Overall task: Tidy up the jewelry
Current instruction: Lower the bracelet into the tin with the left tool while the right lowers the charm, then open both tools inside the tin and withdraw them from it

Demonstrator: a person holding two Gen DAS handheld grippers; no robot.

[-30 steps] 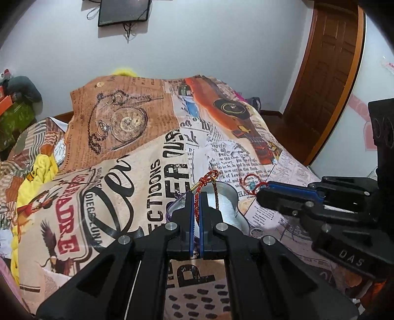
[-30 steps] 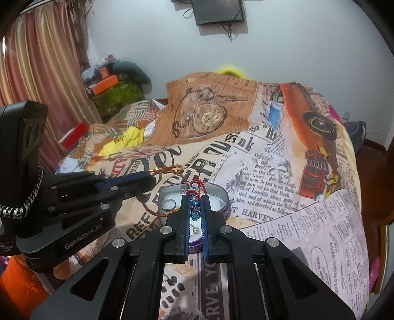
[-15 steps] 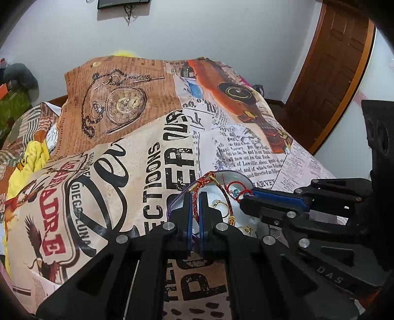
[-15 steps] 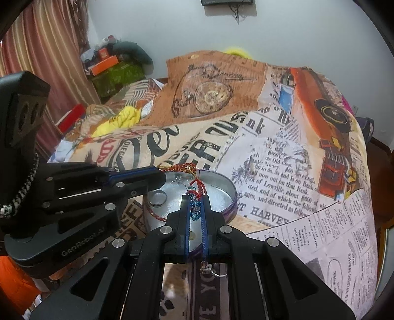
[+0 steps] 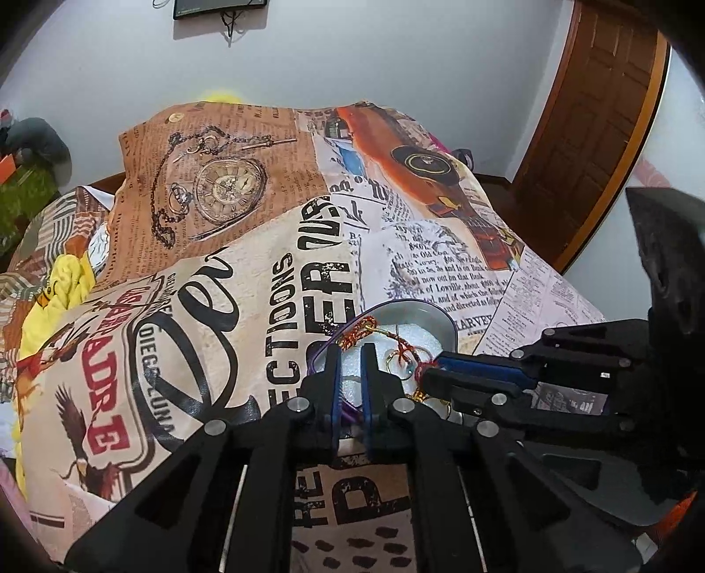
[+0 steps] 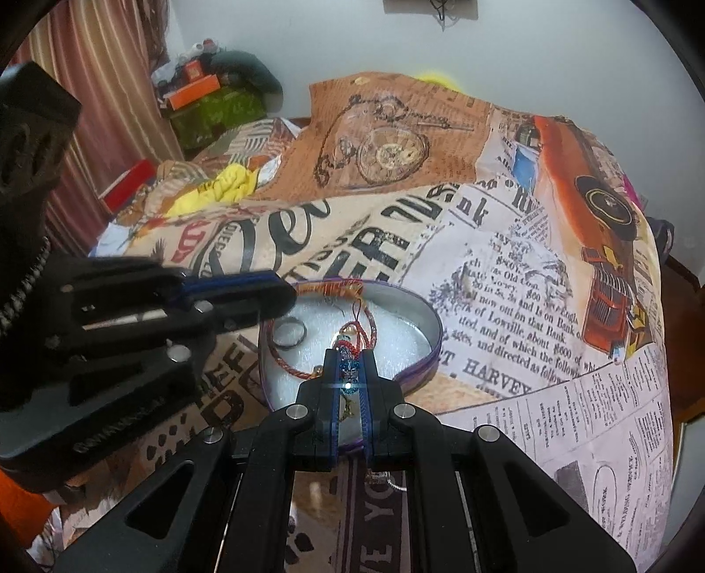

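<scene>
- A bed is covered by a printed bedspread [image 5: 273, 282] showing newspaper text, a pocket watch and an orange vintage car; it serves as the work surface.
- A pale wall is seen behind the bed, with a dark wall-mounted screen [image 5: 220, 6] high up, a brown wooden door [image 5: 595, 132] at the right of the left wrist view, and a striped curtain [image 6: 101, 110] at the left of the right wrist view.
- Yellow cloth [image 6: 224, 187] is bunched at the bed's far side, and a cluttered pile with an orange box [image 6: 194, 90] is set against the wall.
- A heart-shaped tin [image 6: 429, 319] with a purple rim and white padding is placed on the bedspread just ahead of both tools.
- Inside the tin a dark ring [image 6: 288, 333] and a red-gold thread bracelet [image 6: 304, 348] are laid on the padding.
- The left gripper [image 5: 350, 352] is held over the tin's near edge; its jaws have just been opening slightly, and only padding is seen in the narrow gap, the bracelet's end lying just beyond the tips.
- The right gripper [image 6: 350, 357] is clamped on a red cord bracelet with blue beads [image 6: 348, 374], held over the tin.
- Part of the tin is blocked from each camera by the other gripper.
</scene>
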